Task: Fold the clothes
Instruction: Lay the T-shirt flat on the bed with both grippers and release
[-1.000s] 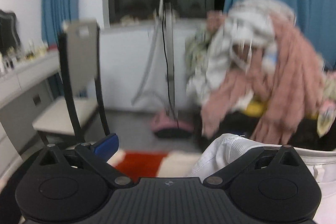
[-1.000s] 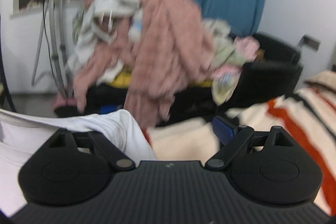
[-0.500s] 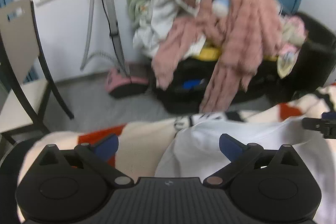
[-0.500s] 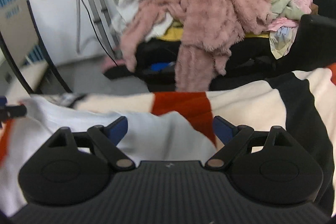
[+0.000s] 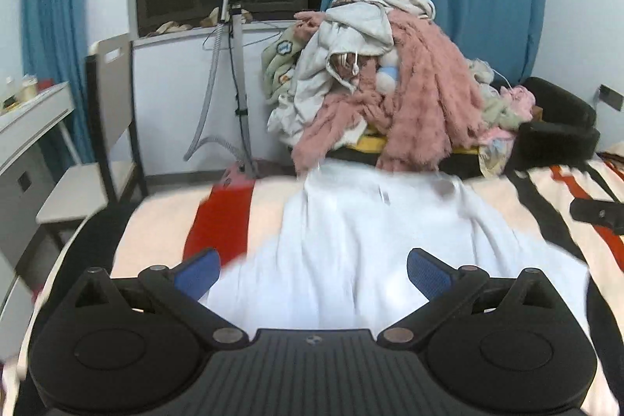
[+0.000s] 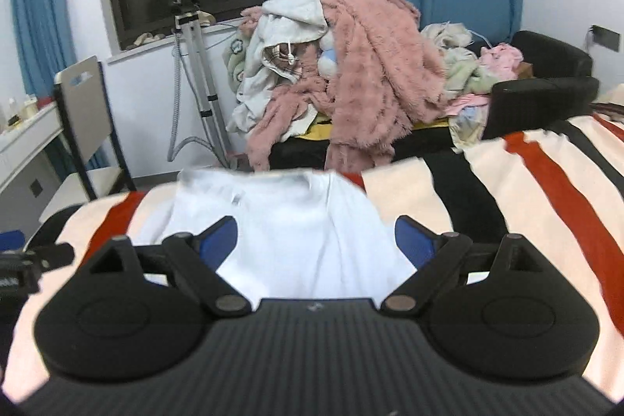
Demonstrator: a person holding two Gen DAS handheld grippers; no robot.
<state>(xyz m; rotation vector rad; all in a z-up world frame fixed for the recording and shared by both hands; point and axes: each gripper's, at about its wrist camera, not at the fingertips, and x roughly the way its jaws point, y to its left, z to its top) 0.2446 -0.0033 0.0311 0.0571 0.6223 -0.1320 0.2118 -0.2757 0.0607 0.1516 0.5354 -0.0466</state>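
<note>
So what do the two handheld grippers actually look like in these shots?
Both look alike. The left gripper and right gripper each have a matte black body with a ribbed centre panel carrying a small round emblem, two round black housings with triangular cut-outs, black linkage arms with metal pivot pins, and blue pads on the fingers. No cables, sleeves or hands show.

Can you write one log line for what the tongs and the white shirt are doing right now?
left tongs: open, empty | right tongs: open, empty | white shirt: lying on striped blanket, not folded yet
</note>
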